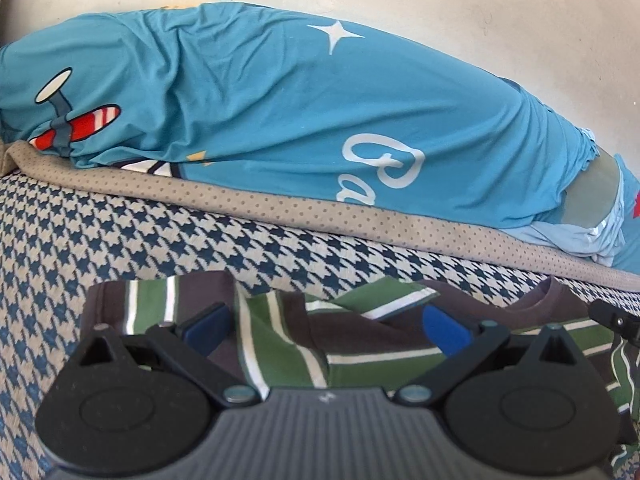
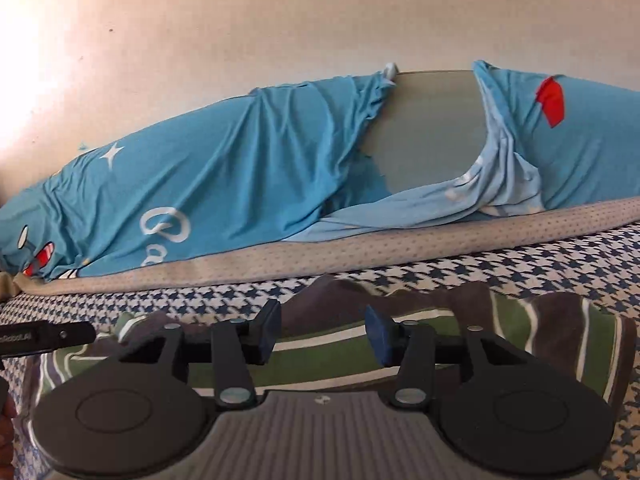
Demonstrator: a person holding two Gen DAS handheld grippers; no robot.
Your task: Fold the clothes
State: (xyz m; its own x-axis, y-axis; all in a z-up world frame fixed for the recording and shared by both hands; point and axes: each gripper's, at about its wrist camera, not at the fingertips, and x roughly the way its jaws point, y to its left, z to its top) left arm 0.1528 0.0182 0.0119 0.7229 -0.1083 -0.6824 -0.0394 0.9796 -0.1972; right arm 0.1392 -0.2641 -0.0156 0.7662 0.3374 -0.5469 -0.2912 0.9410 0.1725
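Striped shirt (image 1: 360, 344) in brown, green and white lies crumpled on a bed w/ a blue-and-cream houndstooth cover (image 1: 120, 240), near the bed's back edge. Behind it a tan dotted strip (image 1: 280, 208), then a long teal cushion (image 1: 260, 100) w/ star and plane prints, against a pale wall (image 2: 280, 20). Left gripper (image 1: 326, 326) hangs over the shirt, fingers (image 1: 444, 330) wide apart, nothing clamped. Right gripper (image 2: 324, 334) over the shirt's other part, fingers (image 2: 378, 340) apart, not gripping cloth
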